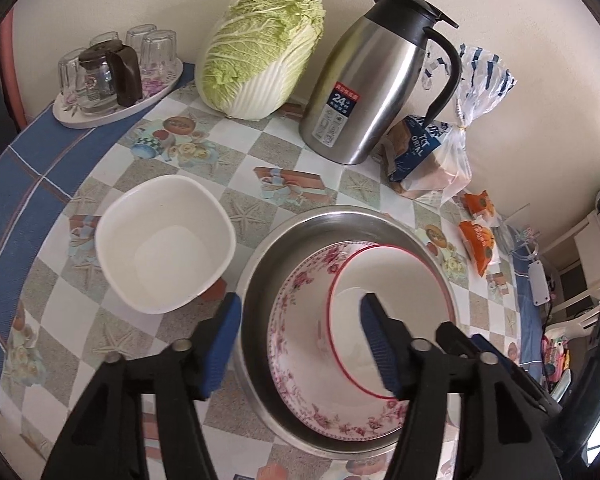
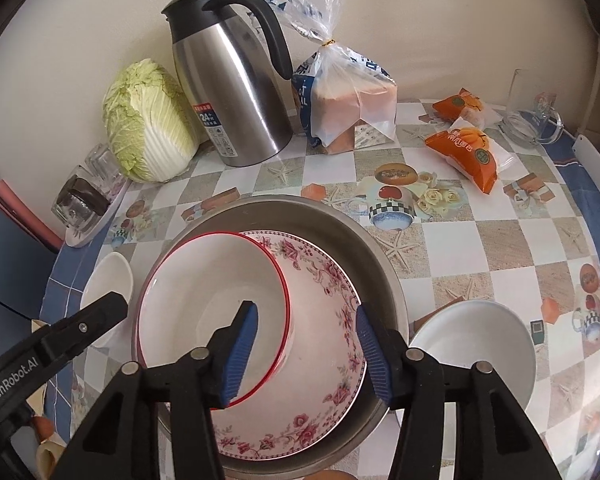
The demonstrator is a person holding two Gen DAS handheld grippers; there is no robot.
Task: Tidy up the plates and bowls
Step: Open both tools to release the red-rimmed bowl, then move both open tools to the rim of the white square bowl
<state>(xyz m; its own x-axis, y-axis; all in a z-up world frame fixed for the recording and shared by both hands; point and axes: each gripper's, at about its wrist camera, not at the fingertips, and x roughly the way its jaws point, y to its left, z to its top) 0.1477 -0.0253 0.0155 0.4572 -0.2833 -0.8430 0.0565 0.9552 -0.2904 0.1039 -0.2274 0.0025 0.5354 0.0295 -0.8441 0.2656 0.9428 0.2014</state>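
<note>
Both grippers, left (image 1: pixel 300 344) and right (image 2: pixel 306 350), fingers apart, gripping nothing; red-rimmed bowl (image 2: pixel 204 292) nests in flowered bowl (image 2: pixel 320 320) inside steel basin (image 2: pixel 340 224), saving worktop (image 2: pixel 480 248) space.

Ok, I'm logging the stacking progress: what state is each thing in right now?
steel basin: upright, holding both bowls
floral bowl: nested in basin
red-rimmed bowl: tilted inside floral bowl
square white bowl: empty, beside basin
round white bowl: empty, unstacked
thermos jug: lid closed
bread bag: tied shut
left gripper: open
right gripper: open
</note>
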